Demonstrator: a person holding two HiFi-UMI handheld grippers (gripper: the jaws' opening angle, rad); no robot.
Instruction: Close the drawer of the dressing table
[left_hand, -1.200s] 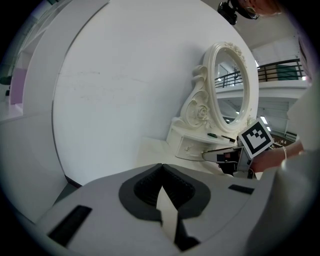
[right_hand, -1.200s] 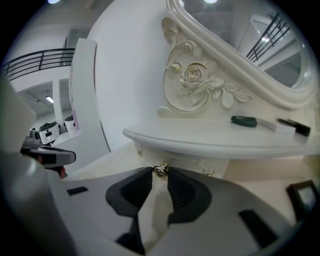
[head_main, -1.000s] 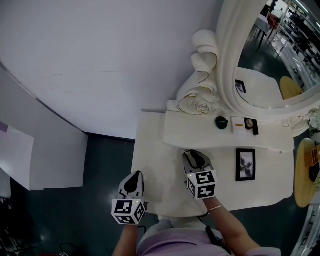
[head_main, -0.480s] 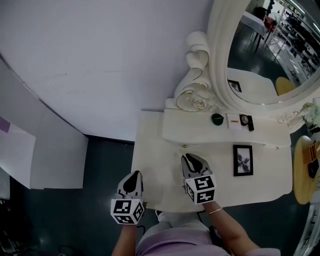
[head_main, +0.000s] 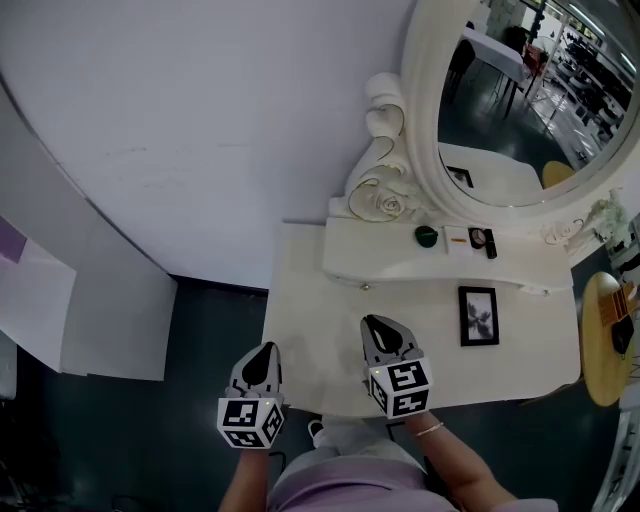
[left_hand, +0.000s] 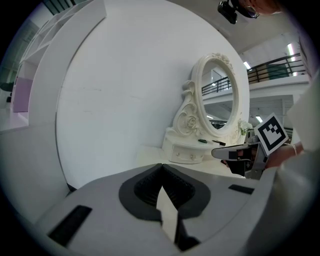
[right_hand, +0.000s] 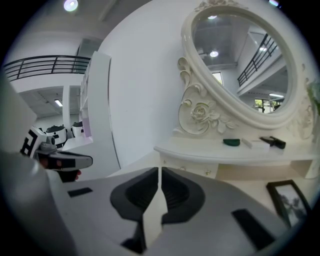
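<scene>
The white dressing table (head_main: 300, 330) stands against the wall, with a raised shelf (head_main: 370, 262) under its oval mirror (head_main: 500, 100). The small drawer front (right_hand: 195, 171) with its knobs sits flush under that shelf, also in the left gripper view (left_hand: 186, 156). My right gripper (head_main: 380, 322) hovers over the tabletop a short way in front of the drawer; its jaws have just been closing, with nothing between them, and stand shut (right_hand: 159, 170). My left gripper (head_main: 265, 350) hangs at the table's left front corner, shut and empty (left_hand: 161, 167).
A black picture frame (head_main: 478, 315) lies on the tabletop to the right. A green dish (head_main: 427, 236) and small cosmetics (head_main: 478, 238) sit on the shelf. A round wooden stool (head_main: 603, 340) stands at the far right, white panels (head_main: 60, 310) at the left.
Both grippers have drawn back from the shelf toward the person, the right one farther; its tip was close to the drawer front a second ago. The head view has tilted up slightly.
</scene>
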